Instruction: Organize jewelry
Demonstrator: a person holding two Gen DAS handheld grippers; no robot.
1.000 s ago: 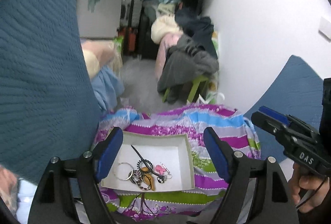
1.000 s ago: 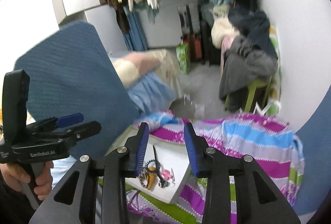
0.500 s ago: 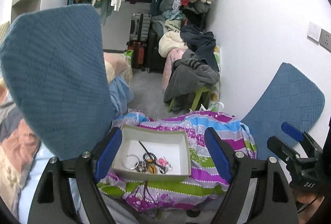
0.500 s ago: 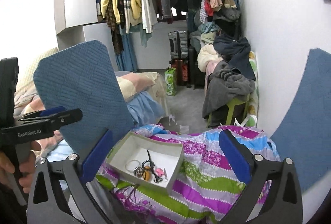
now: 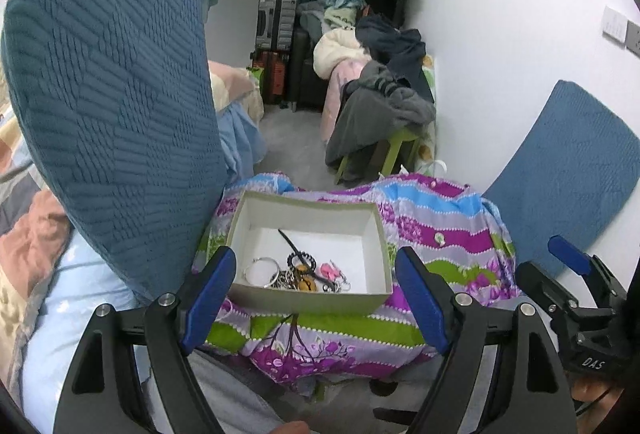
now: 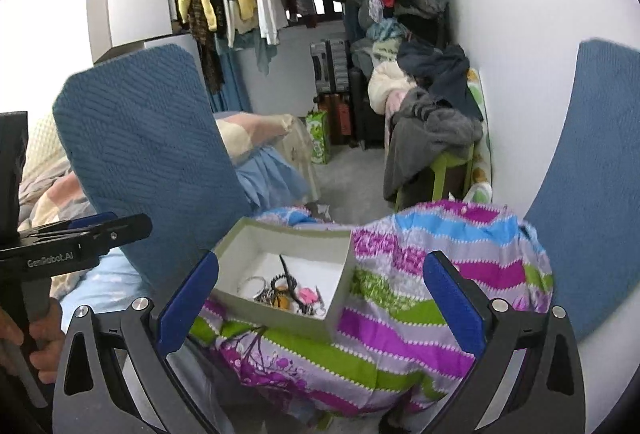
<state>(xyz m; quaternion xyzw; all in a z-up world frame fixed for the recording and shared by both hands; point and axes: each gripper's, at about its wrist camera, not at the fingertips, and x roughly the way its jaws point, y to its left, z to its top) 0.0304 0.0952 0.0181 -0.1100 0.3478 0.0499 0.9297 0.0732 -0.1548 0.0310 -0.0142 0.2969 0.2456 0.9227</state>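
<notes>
- A tangled heap of jewelry (image 5: 298, 272), silver bangle among it, lies in a shallow white cardboard box (image 5: 256, 213) on a striped purple-and-green cloth (image 5: 440, 246).
- Left gripper (image 5: 316, 298) and right gripper (image 6: 320, 304) hover before it, both wide, empty.
- Risk: snagged pieces could lift together; the soft cloth may let the box tip.

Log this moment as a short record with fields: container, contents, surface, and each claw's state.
container: open shallow white box, sitting on the cloth
contents: jewelry heap at the near wall, including a silver bangle, a pink piece and a black stick-like piece
surface: striped floral cloth
left claw: open, empty, short of the box
right claw: open, empty, short of the box
</notes>
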